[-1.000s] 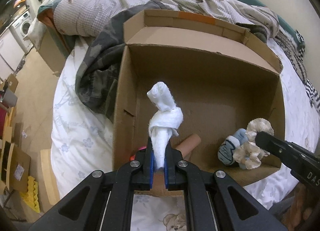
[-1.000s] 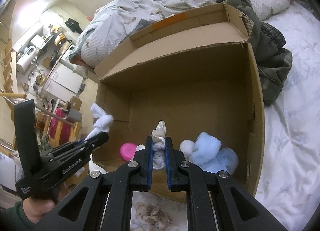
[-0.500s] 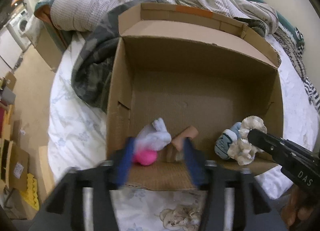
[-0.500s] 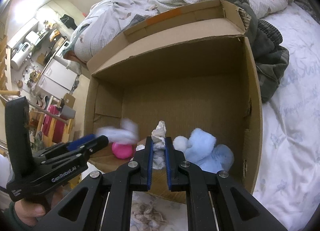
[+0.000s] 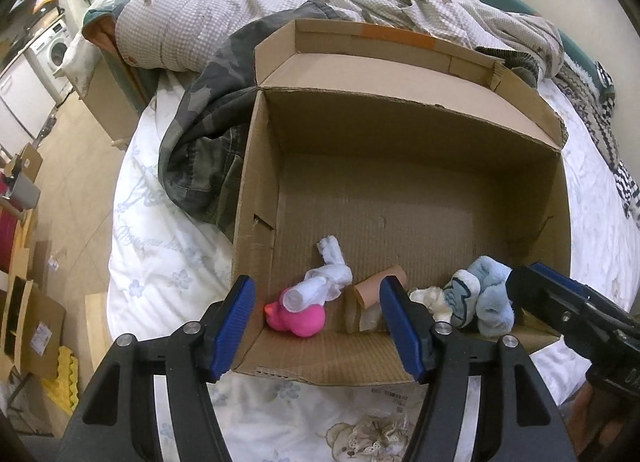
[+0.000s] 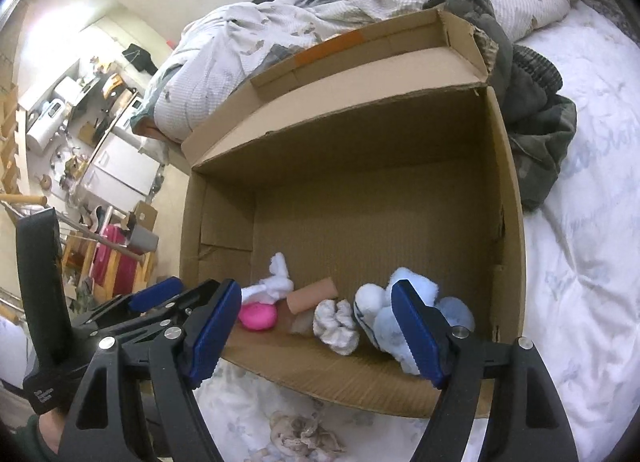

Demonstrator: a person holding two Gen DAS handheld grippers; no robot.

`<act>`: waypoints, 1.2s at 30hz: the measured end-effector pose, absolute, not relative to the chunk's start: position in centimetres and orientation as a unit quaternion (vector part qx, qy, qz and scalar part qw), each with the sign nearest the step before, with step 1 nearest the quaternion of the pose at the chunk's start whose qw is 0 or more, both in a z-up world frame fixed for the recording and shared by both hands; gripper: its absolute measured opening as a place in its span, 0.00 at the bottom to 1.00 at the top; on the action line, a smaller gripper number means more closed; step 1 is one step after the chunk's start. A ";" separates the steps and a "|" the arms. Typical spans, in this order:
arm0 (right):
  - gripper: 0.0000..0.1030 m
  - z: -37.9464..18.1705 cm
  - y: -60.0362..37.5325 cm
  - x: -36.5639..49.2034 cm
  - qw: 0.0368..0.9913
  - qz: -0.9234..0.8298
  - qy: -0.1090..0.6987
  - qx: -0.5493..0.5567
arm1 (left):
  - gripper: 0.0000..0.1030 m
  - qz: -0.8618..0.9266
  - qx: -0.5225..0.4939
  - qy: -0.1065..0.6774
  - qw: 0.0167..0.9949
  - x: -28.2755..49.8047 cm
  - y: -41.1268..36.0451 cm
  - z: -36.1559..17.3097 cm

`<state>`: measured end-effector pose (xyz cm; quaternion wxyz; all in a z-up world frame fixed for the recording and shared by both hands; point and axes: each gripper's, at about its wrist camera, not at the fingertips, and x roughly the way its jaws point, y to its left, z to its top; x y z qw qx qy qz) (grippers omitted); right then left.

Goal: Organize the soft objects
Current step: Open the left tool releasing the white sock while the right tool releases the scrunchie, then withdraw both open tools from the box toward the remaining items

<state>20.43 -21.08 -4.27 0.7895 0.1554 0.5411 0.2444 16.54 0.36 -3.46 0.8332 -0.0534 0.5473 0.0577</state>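
Note:
An open cardboard box (image 5: 256, 190) (image 6: 512, 222) lies on the bed. Along its near wall lie a knotted white cloth (image 5: 326, 286) (image 6: 274, 286), a pink toy (image 5: 298, 320) (image 6: 258, 317), a cardboard tube (image 5: 380, 290) (image 6: 312, 294), a cream scrunchie (image 6: 336, 326) (image 5: 430, 298) and a light blue plush (image 5: 486, 296) (image 6: 388, 322). My left gripper (image 5: 324, 328) is open and empty just over the near edge. My right gripper (image 6: 316, 336) is open and empty over the scrunchie. Each gripper shows in the other's view: right (image 5: 536, 282), left (image 6: 160, 294).
A camouflage garment (image 5: 200, 150) and a rumpled checked duvet (image 5: 208, 10) lie behind and left of the box. The bed's left edge drops to a floor with boxes (image 5: 24, 322). A frilly cloth (image 6: 304, 438) lies on the sheet before the box.
My left gripper opened and dropped the knotted white cloth into the box onto the pink toy. My right gripper opened and released the cream scrunchie beside the blue plush.

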 end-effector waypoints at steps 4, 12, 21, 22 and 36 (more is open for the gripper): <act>0.80 -4.3 -21.0 20.4 0.789 0.245 0.542 0.153 | 0.60 0.056 -0.048 0.548 0.833 16.5 0.1 -3.6; 0.80 -4.0 -21.3 20.3 0.792 0.240 0.539 0.159 | 0.60 0.059 -0.045 0.546 0.834 15.9 0.1 -3.4; 0.80 -3.5 -21.6 19.4 0.794 0.238 0.538 0.154 | 0.60 0.069 -0.054 0.540 0.837 14.1 1.2 -2.4; 0.80 -3.6 -21.7 19.3 0.792 0.238 0.540 0.158 | 0.60 0.069 -0.055 0.539 0.837 13.9 1.3 -2.3; 0.80 -3.5 -23.9 16.6 0.791 0.219 0.547 0.165 | 0.60 0.067 -0.060 0.550 0.830 10.2 1.8 -2.4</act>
